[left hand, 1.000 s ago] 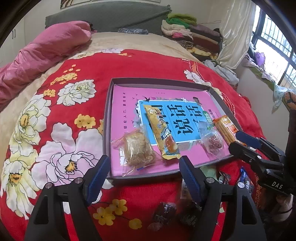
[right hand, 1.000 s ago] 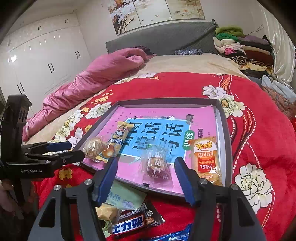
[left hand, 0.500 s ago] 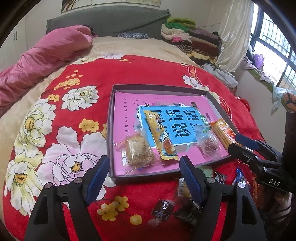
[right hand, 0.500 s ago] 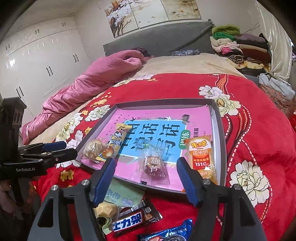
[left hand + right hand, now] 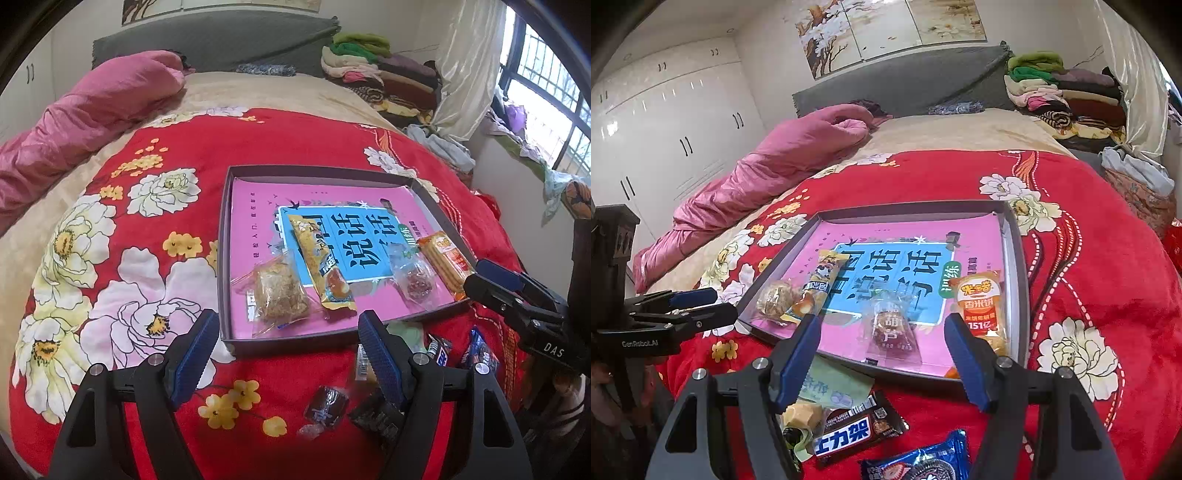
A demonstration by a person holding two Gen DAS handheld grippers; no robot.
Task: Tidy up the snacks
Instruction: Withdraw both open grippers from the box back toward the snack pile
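A shallow grey box [image 5: 224, 258] [image 5: 1021, 280] with a pink and blue lining lies on the red floral blanket. It holds a clear-wrapped cake [image 5: 279, 290] [image 5: 775, 297], a yellow bar [image 5: 321, 267] [image 5: 820, 282], a clear-wrapped dark sweet [image 5: 415, 282] [image 5: 892, 332] and an orange rice cracker pack [image 5: 445, 260] [image 5: 979, 308]. Loose snacks lie in front of the box: a brown chocolate bar [image 5: 860, 430], a blue cookie pack [image 5: 919, 461], a dark candy [image 5: 325, 404]. My left gripper [image 5: 288, 350] [image 5: 698, 306] is open and empty before the box. My right gripper [image 5: 882, 360] [image 5: 491, 277] is open and empty above the loose snacks.
A pale green packet [image 5: 834, 382] and a yellow sweet [image 5: 801, 413] lie under my right gripper. A rolled pink quilt [image 5: 92, 107] lies along the bed's left. Folded clothes [image 5: 376, 70] are stacked at the head. A window [image 5: 546, 85] is on the right.
Both grippers have pulled back a little from the box and risen, so more loose snacks show in front. Both stay open and empty. The snacks in the box have not moved.
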